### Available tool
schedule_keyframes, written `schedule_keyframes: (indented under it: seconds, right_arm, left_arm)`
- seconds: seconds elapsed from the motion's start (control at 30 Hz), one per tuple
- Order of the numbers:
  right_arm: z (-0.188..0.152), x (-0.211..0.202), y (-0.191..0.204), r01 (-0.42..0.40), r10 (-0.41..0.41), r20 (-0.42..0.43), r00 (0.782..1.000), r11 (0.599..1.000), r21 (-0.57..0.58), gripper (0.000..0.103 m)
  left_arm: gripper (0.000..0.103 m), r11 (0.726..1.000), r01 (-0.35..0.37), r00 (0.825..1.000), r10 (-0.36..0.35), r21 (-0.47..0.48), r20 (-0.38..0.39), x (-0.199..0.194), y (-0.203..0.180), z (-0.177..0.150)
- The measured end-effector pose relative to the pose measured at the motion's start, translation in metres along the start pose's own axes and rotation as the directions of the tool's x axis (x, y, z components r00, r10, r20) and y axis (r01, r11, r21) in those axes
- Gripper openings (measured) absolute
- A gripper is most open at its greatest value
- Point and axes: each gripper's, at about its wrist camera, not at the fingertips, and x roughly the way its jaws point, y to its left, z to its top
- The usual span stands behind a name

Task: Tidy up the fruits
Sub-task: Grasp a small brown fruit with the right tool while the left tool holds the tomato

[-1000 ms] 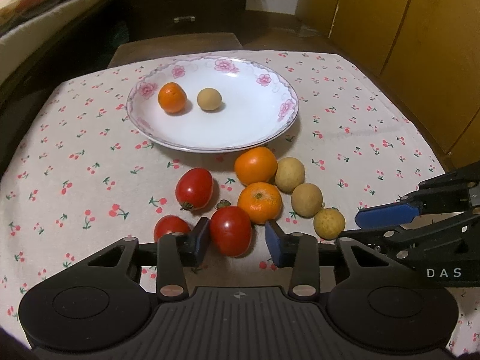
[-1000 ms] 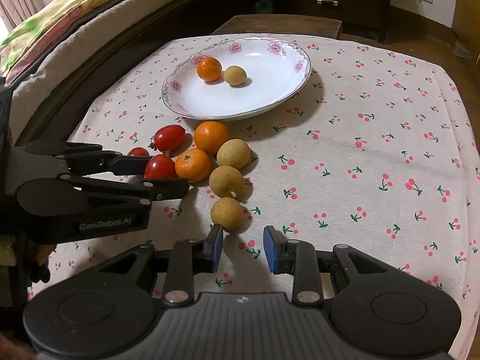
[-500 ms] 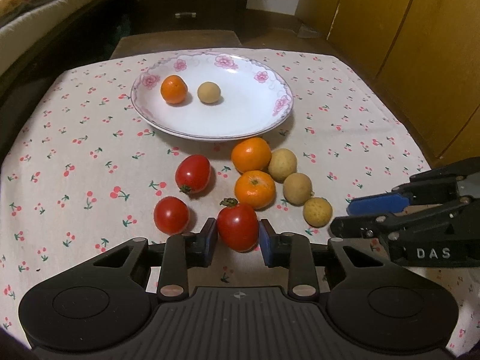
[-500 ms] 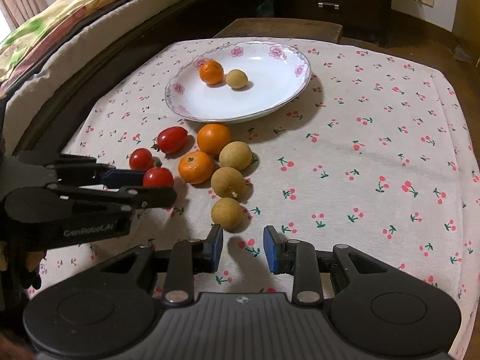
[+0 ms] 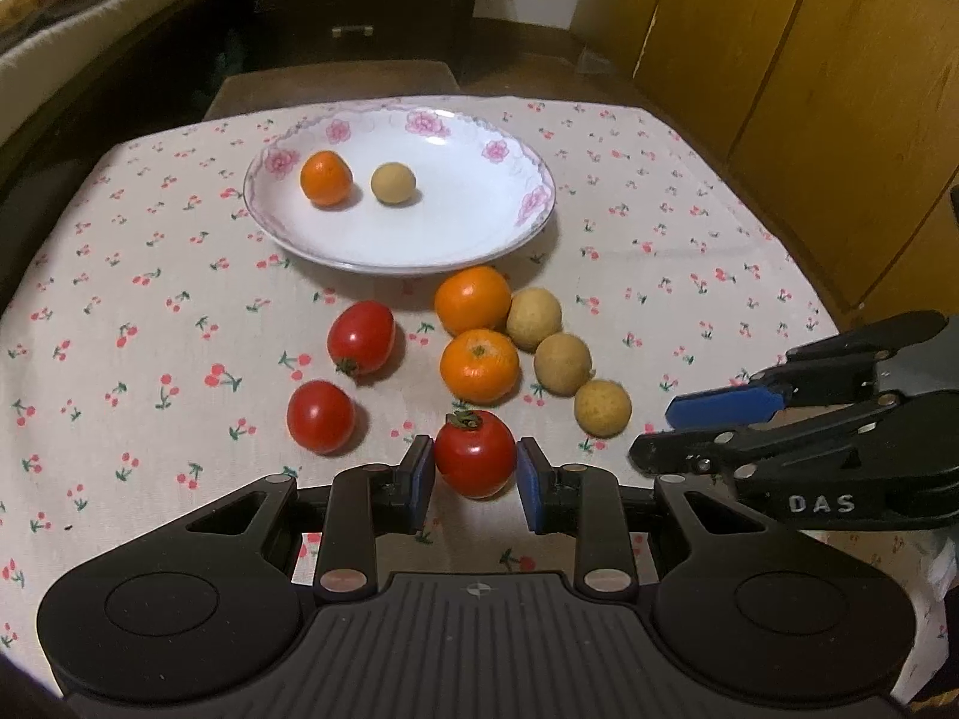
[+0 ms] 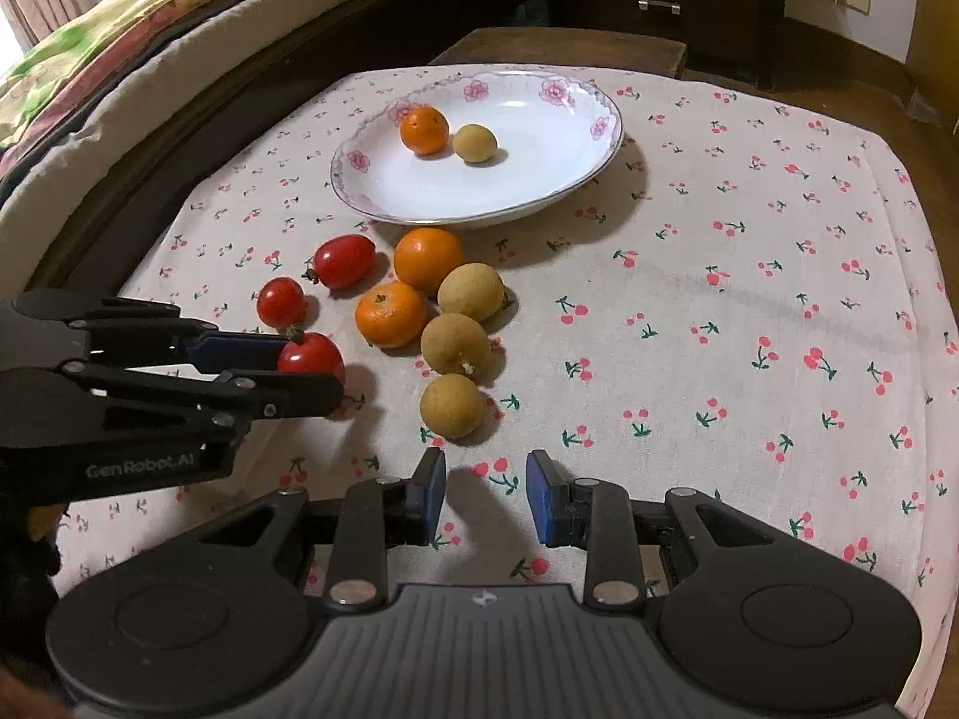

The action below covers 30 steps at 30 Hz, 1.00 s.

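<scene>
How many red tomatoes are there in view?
3: two round red tomatoes lie on the cloth left of the oranges, one sits between the left gripper's pads.

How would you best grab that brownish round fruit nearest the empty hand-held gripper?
Grip the nearest brown fruit across its widest middle. Come from the near side, probably tilted down, as the right hand-held gripper points now. Its near side and right flank are free, while another brown fruit sits almost against its far side. It is round, so it could roll.
</scene>
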Motion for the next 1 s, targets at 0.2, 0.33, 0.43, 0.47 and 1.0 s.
schedule_keyframes:
  seconds: [0.2, 0.33, 0.43, 0.47, 1.0]
  right_arm:
    - [-0.004, -0.001, -0.001, -0.016, 0.016, 0.005, 1.000, 1.000, -0.011, 0.033]
    - [-0.009, -0.003, 0.000, -0.021, 0.021, 0.006, 1.000, 0.999, -0.028, 0.036]
    - [-0.010, -0.004, 0.000, -0.019, 0.019, 0.020, 1.000, 1.000, -0.023, 0.036]
    - [-0.008, -0.003, -0.001, -0.015, 0.015, 0.027, 1.000, 1.000, -0.012, 0.036]
    - [0.020, 0.020, 0.011, -0.015, 0.016, 0.044, 0.999, 1.000, -0.025, 0.038]
  left_arm:
    - [0.038, 1.000, 0.001, 1.000, -0.001, 0.005, 0.000, -0.001, 0.001, -0.001]
    - [0.038, 1.000, 0.001, 1.000, -0.001, 0.007, -0.007, 0.001, 0.002, -0.002]
    - [0.038, 1.000, -0.002, 1.000, 0.002, 0.008, -0.017, 0.004, 0.001, -0.003]
    - [0.038, 1.000, 0.000, 1.000, 0.000, 0.008, -0.017, 0.004, 0.001, -0.003]
    - [0.038, 1.000, -0.007, 1.000, 0.007, -0.020, -0.002, 0.006, 0.009, 0.002]
